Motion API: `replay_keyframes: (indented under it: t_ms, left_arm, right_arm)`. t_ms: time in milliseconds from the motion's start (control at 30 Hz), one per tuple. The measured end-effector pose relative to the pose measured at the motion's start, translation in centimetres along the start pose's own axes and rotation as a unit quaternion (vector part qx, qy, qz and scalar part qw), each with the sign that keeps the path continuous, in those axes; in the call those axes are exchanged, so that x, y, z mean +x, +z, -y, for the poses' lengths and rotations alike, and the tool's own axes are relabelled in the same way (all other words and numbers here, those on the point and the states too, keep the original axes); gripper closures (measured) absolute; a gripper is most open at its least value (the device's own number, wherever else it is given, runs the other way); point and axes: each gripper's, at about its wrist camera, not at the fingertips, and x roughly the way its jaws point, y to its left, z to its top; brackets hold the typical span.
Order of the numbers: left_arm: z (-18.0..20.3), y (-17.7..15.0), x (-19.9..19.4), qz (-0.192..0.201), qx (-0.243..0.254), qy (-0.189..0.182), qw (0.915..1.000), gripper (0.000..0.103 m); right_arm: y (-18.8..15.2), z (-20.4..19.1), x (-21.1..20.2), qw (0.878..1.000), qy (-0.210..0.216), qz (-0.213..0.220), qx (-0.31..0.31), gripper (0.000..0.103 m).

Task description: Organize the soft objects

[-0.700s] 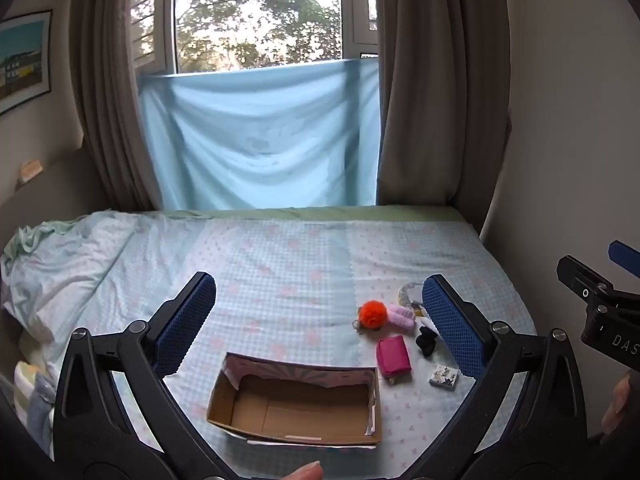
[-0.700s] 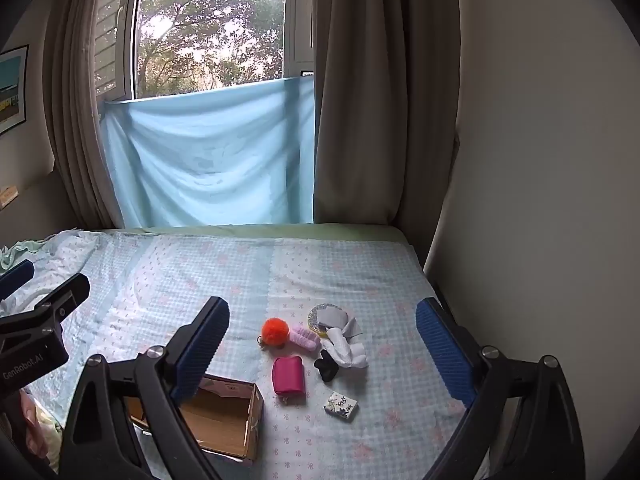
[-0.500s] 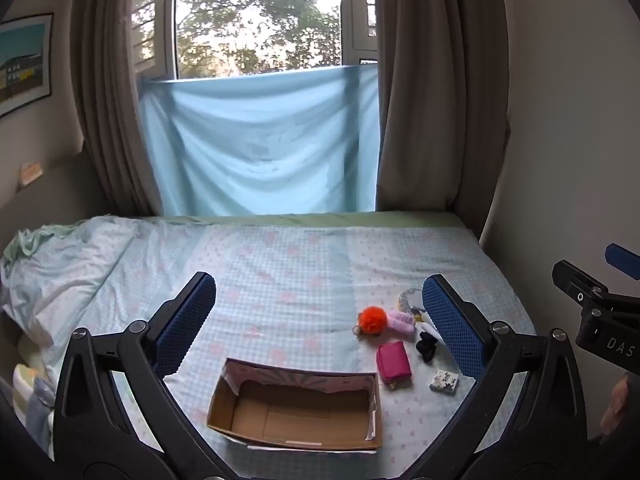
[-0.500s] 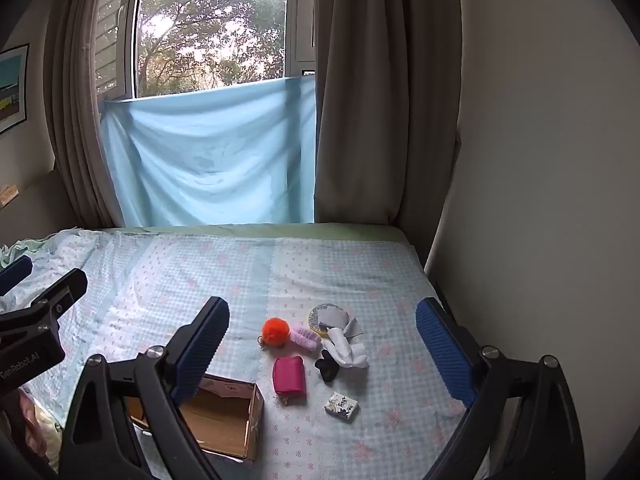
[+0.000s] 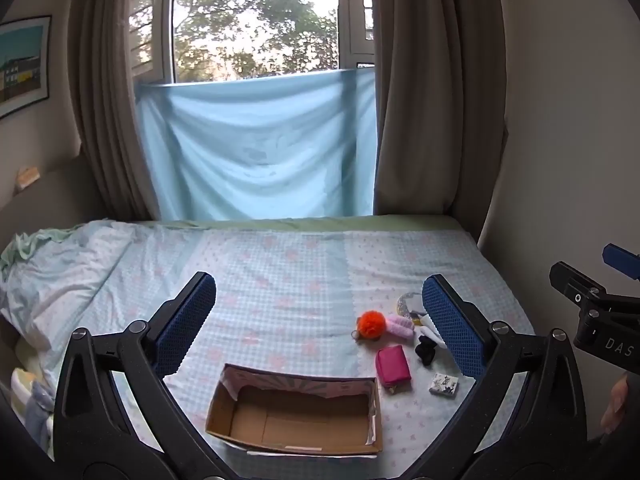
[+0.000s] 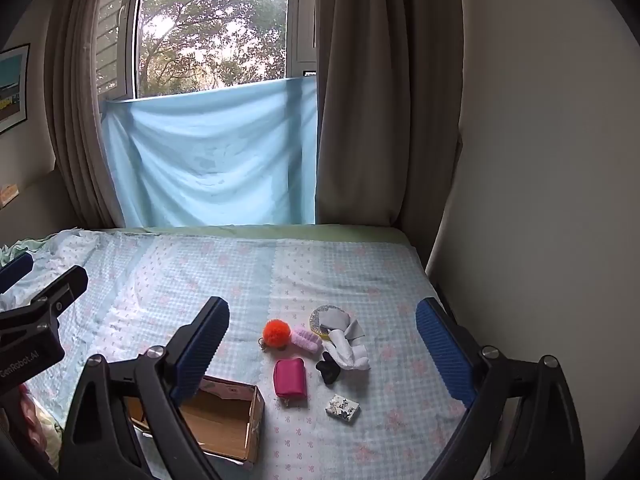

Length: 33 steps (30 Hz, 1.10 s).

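An open empty cardboard box (image 5: 296, 416) (image 6: 224, 420) sits on the bed near me. To its right lie an orange pom-pom (image 5: 371, 323) (image 6: 277, 330), a pink fuzzy piece (image 6: 306, 339), a magenta pouch (image 5: 393, 366) (image 6: 289, 377), white socks (image 6: 348, 352), a black piece (image 6: 328, 367), a round glittery mirror (image 6: 326, 320) and a small patterned card (image 6: 342, 409). My left gripper (image 5: 318, 316) is open and empty, high above the box. My right gripper (image 6: 322, 344) is open and empty, high above the small things.
The bed (image 5: 280, 272) has a light blue checked sheet, rumpled bedding at the left (image 5: 52, 272). A wall (image 6: 540, 200) runs along the bed's right side. Curtains and a blue cloth (image 5: 256, 148) hang at the window beyond.
Both views have shifted slightly; the bed and objects sit a little lower and further off. Both grippers stay open. Nothing on the bed has moved.
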Motion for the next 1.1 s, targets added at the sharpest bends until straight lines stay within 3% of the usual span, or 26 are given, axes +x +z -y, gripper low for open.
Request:
replay_keyframes:
  t_ms: [1100]
  left_arm:
    - [-0.5, 0.1, 0.3, 0.001, -0.007, 0.0, 1.0, 0.0]
  right_arm:
    - [0.9, 1.1, 0.2, 1.0, 0.003, -0.003, 0.004, 0.01]
